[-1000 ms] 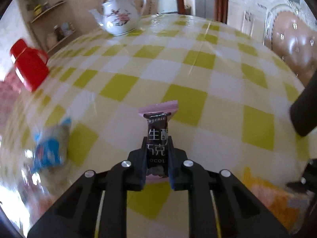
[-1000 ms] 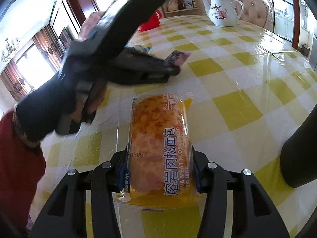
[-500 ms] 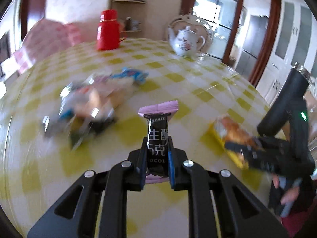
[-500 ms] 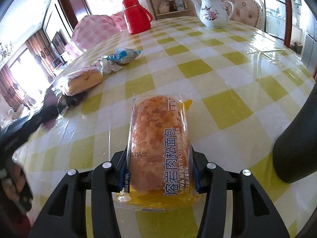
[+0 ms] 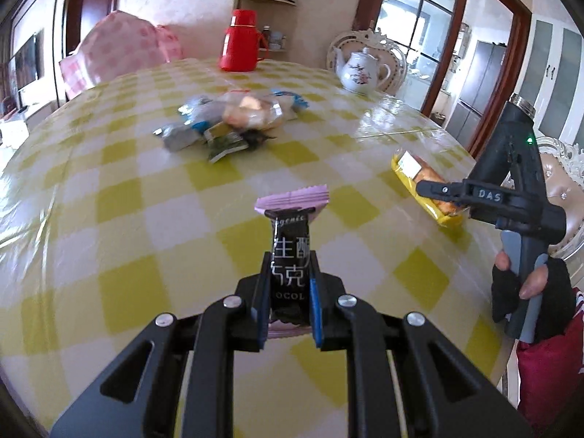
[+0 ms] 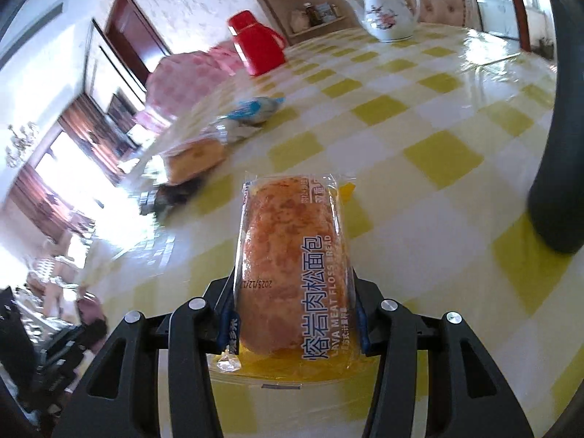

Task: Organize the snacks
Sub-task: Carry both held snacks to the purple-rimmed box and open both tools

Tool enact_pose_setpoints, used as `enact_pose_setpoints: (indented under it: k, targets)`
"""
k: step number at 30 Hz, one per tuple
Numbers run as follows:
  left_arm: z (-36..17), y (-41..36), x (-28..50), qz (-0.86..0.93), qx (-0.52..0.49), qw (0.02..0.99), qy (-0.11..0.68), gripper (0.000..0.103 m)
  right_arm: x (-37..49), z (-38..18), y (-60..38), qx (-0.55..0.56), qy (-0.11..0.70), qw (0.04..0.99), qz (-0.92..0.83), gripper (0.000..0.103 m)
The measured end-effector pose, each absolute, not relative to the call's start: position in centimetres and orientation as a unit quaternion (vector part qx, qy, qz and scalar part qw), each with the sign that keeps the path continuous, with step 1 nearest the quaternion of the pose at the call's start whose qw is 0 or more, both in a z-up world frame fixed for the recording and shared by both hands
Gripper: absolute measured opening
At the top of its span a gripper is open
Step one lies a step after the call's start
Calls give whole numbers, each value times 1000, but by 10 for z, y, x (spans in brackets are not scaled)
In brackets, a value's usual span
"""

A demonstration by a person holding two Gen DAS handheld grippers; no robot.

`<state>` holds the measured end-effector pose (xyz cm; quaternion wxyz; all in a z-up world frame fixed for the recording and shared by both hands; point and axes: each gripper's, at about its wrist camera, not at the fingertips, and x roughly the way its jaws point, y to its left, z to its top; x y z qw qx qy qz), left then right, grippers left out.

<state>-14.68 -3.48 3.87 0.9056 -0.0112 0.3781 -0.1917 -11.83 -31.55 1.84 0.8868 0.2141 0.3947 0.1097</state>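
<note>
Left tool (image 5: 286,301) clamped on dark chocolate bar (image 5: 289,255) with pink crimped ends, held above checked surface (image 5: 120,197). Compared with a second back: view swung from teapot (image 5: 361,73) and bare checks to face snack pile (image 5: 237,118) at mid-surface, red flask (image 5: 239,45) behind. Judged: bar being carried toward pile for grouping. Right tool (image 6: 295,314) clamped on meat floss bread packet (image 6: 292,266), barely shifted, slightly rolled; packet low over surface, contact not determinable. Pile contents blurred, individual wrappers not identifiable. Left edge of right view washed out by glare; dark shape (image 6: 551,182) at right edge cut off, unidentified
</note>
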Motion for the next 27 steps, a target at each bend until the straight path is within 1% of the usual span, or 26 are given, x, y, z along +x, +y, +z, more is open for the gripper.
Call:
enact_pose_setpoints:
  k: [11, 18, 27]
  targets:
    - [40, 21, -184, -151, -34, 915, 373, 18, -132, 22, -247, 193, 406, 876, 175, 49]
    - [51, 61, -211, -116, -43, 926, 358, 18, -143, 27, -184, 152, 411, 866, 242, 49]
    - [61, 159, -254, -13, -36, 934, 354, 18, -167, 44, -80, 87, 412, 836, 353, 49]
